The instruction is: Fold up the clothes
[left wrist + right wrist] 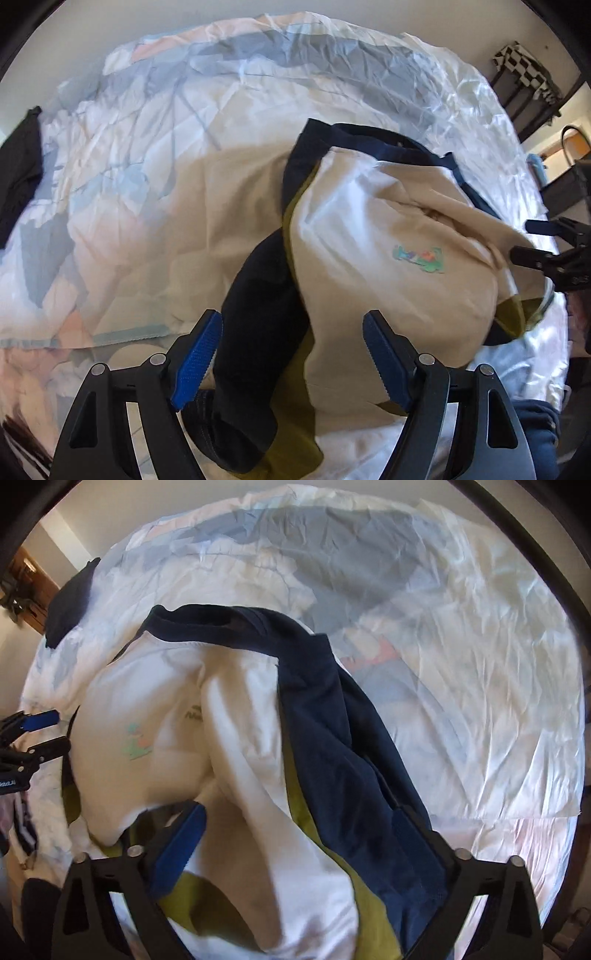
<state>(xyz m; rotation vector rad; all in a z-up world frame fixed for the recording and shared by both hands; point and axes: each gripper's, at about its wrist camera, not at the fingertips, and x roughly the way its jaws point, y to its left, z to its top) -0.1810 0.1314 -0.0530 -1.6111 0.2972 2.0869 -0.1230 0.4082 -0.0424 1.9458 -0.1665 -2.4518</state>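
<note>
Both hand-held grippers, left (291, 354) and right (295, 845), stand wide over the heaped jacket (369, 236) on the bed (147, 155), gripping nothing, likely seeking edges.

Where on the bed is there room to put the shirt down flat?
Bare bedspread lies right of the shirt, and more beyond it toward the far edge. Crowded: the near edge, where the shirt bunches under both grippers.

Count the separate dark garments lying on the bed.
2: the navy, cream and olive top bunched between both grippers, and a dark garment lying apart at the far-left edge of the bed. Others may lie outside view.
</note>
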